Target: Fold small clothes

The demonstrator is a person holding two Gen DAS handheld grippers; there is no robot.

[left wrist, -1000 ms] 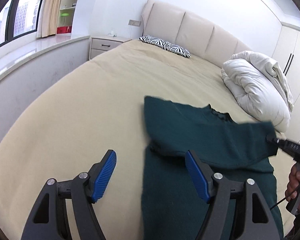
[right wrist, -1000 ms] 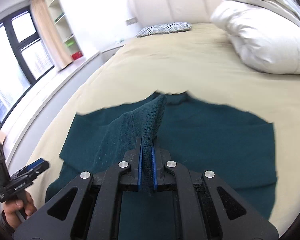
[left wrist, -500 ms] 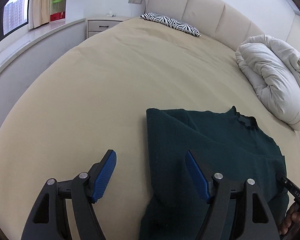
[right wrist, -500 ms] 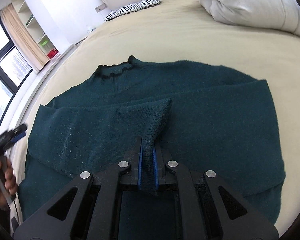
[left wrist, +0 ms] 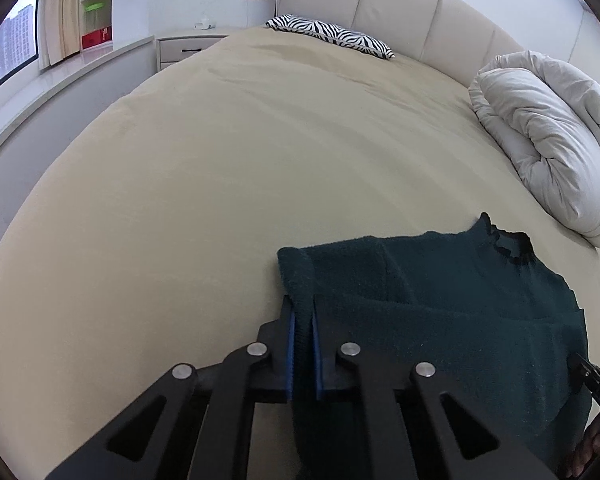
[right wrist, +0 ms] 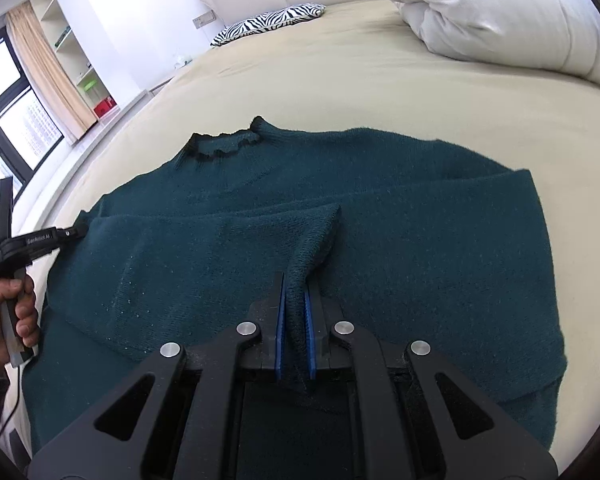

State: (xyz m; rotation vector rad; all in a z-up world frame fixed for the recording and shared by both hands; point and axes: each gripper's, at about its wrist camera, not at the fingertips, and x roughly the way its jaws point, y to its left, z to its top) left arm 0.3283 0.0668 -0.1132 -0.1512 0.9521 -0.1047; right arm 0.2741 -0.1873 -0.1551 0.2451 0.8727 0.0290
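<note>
Pinching sweater [left wrist: 440, 320] edge: left gripper [left wrist: 303, 320] | sleeve: right gripper [right wrist: 294, 300]

- left gripper [right wrist: 74, 233]: white lettering along its black body, seen at the right wrist view's left edge; too blurred to read reliably
- right gripper [left wrist: 592, 376]: white "DAS" at the left wrist view's near right edge, partly cut off
</note>
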